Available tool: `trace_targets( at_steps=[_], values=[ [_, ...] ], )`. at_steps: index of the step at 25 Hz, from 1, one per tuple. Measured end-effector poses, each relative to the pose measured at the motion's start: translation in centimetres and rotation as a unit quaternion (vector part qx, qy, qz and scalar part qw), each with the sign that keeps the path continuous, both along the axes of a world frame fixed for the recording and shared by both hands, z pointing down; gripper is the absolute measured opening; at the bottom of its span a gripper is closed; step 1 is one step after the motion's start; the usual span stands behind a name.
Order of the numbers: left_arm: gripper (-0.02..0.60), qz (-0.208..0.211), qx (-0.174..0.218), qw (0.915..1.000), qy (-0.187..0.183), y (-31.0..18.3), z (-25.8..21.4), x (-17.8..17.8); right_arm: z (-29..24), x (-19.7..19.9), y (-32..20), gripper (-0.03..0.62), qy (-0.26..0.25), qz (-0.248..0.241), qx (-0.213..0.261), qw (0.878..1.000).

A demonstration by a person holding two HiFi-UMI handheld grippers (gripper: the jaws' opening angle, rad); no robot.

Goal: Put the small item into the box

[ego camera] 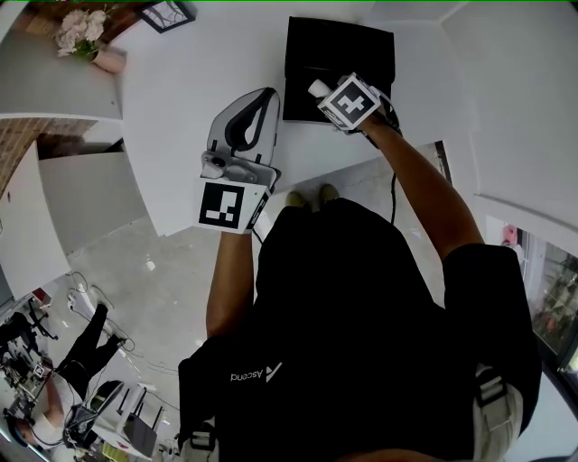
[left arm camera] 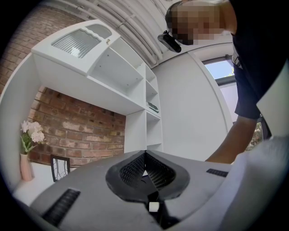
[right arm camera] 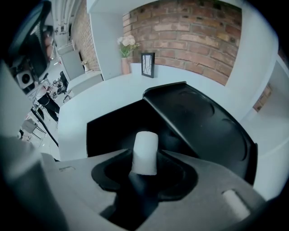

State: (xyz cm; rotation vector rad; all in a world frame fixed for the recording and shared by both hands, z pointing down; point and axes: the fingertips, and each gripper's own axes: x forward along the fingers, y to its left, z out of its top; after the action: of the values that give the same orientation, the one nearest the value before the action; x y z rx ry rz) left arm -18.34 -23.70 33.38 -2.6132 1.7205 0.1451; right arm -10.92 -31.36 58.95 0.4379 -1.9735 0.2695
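White tabletop (ego camera: pixel 181 90) fills head view; black box (ego camera: pixel 339 54) at 12 o'clock. Right gripper (ego camera: pixel 321 91) over box's near edge, small item (ego camera: pixel 317 87) at its tip. Left gripper (ego camera: pixel 268 94) at box's 8 o'clock, apart from it.

Left gripper view: jaws clenched together, nothing between.

Right gripper view: jaws grasping small item upright above box cavity; open lid (right arm camera: pixel 198 122) toward 2 o'clock.

We judge: lower into cavity, clear of lid, release low so item stays in.

Back of the white tabletop (ego camera: pixel 172 108) has a pink vase (ego camera: pixel 108 60) of pale flowers (ego camera: pixel 79 34) and a small black-framed picture (ego camera: pixel 167 13) near it, red brick wall (right arm camera: pixel 189 27) right behind them, white open shelving unit (left arm camera: pixel 135 85) next to the brick
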Motion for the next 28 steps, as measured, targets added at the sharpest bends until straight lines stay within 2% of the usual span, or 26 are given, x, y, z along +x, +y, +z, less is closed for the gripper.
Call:
trace_targets(
  at_steps=[10, 18, 24, 28],
  values=[
    [-0.002, 0.007, -0.007, 0.9999, -0.004, -0.1, 0.2, 1.3, -0.3, 0.7, 0.2, 0.23, -0.026, 0.005, 0.004, 1.0],
    [-0.002, 0.011, -0.009, 0.9999, -0.007, -0.4, 0.4, 1.7, -1.9, -0.1, 1.2, 0.247, -0.067, -0.018, 0.0, 0.998],
    [-0.002, 0.014, -0.007, 0.9998, -0.007, -0.8, 0.5, 2.0, -5.0, -0.5, 2.0, 0.247, -0.125, -0.027, 0.006, 0.992],
    [-0.002, 0.015, -0.013, 0.9998, -0.008, -1.2, 0.6, 2.3, -8.4, -0.7, 2.2, 0.23, -0.188, -0.029, 0.028, 0.981]
  ],
)
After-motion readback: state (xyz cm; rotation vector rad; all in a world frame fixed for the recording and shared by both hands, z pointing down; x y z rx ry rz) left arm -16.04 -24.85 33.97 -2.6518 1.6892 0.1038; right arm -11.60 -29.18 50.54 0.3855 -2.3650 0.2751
